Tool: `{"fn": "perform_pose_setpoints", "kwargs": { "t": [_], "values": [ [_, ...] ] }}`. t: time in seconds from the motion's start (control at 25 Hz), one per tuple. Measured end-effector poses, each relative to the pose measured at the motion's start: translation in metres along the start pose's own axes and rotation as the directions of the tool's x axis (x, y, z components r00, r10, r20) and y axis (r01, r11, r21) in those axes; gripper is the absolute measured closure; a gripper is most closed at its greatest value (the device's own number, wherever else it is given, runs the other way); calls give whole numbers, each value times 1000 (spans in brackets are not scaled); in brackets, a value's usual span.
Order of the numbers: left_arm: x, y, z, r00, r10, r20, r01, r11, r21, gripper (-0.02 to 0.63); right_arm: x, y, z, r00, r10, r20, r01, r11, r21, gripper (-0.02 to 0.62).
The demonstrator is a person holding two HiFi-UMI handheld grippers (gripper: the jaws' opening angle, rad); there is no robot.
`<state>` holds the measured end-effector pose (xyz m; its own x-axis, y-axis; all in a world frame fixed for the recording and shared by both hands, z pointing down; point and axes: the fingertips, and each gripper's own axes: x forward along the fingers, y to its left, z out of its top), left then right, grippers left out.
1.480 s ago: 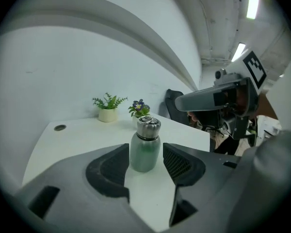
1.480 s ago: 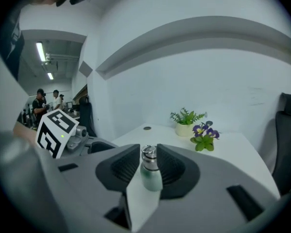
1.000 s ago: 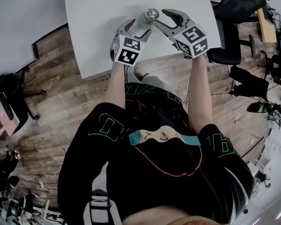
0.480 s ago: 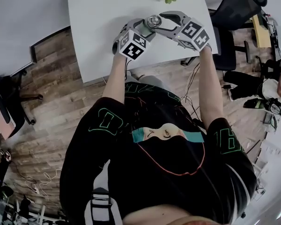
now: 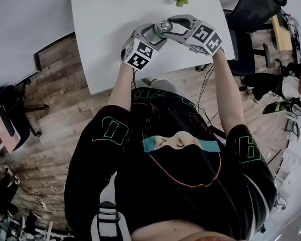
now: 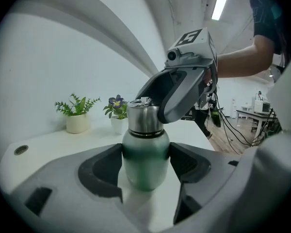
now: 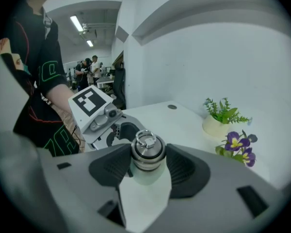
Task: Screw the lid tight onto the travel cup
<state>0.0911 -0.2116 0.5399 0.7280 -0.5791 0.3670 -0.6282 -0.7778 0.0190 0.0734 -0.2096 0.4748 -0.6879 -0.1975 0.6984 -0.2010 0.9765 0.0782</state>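
The travel cup (image 6: 144, 165) is held clenched in the left gripper (image 6: 145, 152) over the counter (image 5: 115, 24), and the right gripper (image 7: 148, 159) has just been closed further onto the lid (image 7: 147, 148), so another tightening twist seems prepared.

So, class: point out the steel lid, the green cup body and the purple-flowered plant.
steel lid (image 7: 148, 157): right gripper view, on its metal side wall.
green cup body (image 6: 145, 161): left gripper view, middle of its front.
purple-flowered plant (image 7: 237, 142): right gripper view, on a bloom.
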Motion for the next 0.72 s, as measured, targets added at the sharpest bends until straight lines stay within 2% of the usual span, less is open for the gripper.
{"fn": "perform_pose_setpoints", "kwargs": {
  "t": [0.2, 0.4, 0.52, 0.72],
  "values": [
    [-2, 0, 0, 999, 27, 22, -26, 1000, -10, 286, -1, 2, 2, 998, -56, 28, 56, 998, 28, 364],
    [-2, 0, 0, 998, 47, 35, -46, 999, -17, 285, -2, 0, 1, 980, -182, 80, 170, 977, 130, 362],
    [0, 0, 1, 997, 62, 42, -61, 998, -33, 285, -5, -5, -2, 950, -294, 107, 263, 935, 238, 362],
    [1, 0, 0, 996, 83, 42, -82, 996, -40, 287, -6, -6, -1, 876, -462, 140, 393, 850, 351, 362]
  ]
}}
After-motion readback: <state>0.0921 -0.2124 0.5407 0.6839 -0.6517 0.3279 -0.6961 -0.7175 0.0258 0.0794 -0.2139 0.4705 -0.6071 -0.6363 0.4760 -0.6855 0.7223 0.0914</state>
